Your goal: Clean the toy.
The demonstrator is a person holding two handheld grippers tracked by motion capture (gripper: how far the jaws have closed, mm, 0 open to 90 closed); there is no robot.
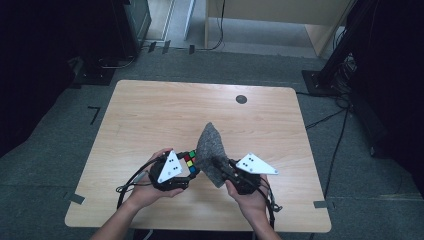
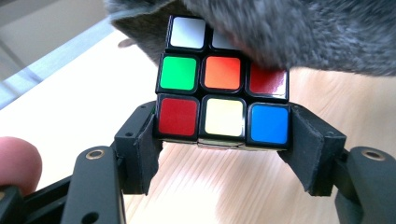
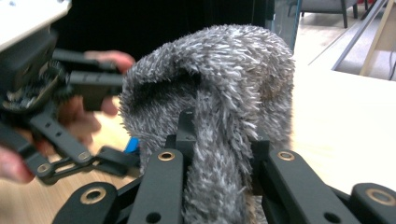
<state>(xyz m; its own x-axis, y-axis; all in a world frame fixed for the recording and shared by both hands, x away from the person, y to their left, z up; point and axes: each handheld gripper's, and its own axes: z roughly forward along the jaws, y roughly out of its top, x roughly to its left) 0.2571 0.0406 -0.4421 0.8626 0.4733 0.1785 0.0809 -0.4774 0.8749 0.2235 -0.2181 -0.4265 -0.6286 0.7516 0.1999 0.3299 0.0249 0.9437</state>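
A colour cube (image 2: 223, 93) with red, green, orange, blue, white and pale yellow squares sits between the jaws of my left gripper (image 2: 224, 140), which is shut on its bottom row. In the high view the cube (image 1: 189, 161) is held just above the table, in front of the left gripper (image 1: 186, 169). A grey fluffy cloth (image 1: 210, 150) is pinched in my right gripper (image 1: 220, 167) and stands up from it. The cloth (image 2: 289, 32) lies against the cube's top right squares. In the right gripper view the cloth (image 3: 224, 93) bunches between the jaws of the right gripper (image 3: 217, 154).
A light wooden table (image 1: 150, 115) with a small dark round disc (image 1: 241, 99) near its far edge. Grey carpet, cables and dark stands surround it. Both of the person's hands hold the grippers near the table's front edge.
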